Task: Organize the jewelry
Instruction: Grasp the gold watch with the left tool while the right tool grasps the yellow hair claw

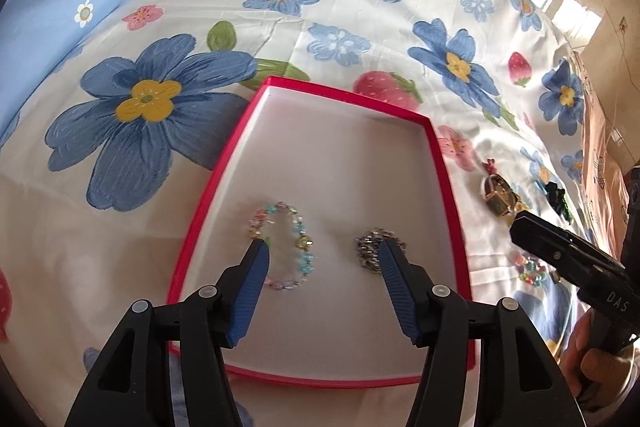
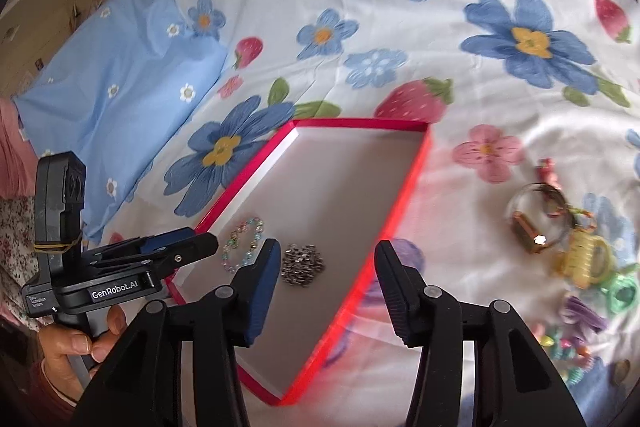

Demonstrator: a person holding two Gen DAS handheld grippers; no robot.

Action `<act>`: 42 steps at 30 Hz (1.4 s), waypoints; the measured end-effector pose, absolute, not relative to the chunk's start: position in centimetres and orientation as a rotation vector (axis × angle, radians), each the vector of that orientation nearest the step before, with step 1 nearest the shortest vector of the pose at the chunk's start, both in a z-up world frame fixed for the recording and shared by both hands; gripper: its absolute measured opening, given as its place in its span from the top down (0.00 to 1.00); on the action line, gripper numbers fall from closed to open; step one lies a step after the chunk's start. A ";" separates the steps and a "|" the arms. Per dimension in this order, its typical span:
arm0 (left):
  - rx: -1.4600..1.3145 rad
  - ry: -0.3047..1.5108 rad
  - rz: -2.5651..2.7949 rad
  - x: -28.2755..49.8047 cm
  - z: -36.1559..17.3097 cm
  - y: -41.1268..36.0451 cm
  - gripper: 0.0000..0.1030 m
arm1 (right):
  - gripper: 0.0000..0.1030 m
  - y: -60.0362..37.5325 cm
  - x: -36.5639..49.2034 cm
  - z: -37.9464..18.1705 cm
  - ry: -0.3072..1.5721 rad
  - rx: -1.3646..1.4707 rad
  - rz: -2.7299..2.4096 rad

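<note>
The shallow red cardboard box with a white floor has lots of bare room at its far end. Near the front lie a pastel bead bracelet and a silver chain bracelet, with a gap between them. Right of the box, a gold watch and a heap of plastic trinkets crowd the flowered sheet.

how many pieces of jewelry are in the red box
2. A pastel beaded bracelet lies at the near left of the red box, and a silver chain bracelet beside it on the right. Nothing looks hidden.
</note>
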State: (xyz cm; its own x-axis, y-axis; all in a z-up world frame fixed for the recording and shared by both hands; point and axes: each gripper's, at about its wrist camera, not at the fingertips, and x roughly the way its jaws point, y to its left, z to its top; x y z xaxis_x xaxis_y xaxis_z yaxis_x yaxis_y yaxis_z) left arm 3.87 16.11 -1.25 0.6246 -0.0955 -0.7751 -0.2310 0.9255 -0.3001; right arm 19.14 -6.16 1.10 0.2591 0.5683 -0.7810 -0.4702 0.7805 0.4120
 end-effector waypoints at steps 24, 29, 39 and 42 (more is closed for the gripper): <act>-0.270 0.931 -0.094 9.1 0.2 7.4 0.41 | 0.51 -21.4 19.8 1.5 1.078 0.157 0.404; -0.250 0.946 -0.122 11.4 -0.1 5.8 0.41 | 0.51 -22.3 20.8 0.8 1.084 0.155 0.381; -0.227 0.979 -0.169 17.7 -1.3 3.3 0.41 | 0.57 -21.5 22.9 -1.1 1.134 0.121 0.430; -0.216 0.988 -0.159 19.9 -1.9 2.8 0.41 | 0.61 -20.4 23.4 -2.0 1.159 0.109 0.461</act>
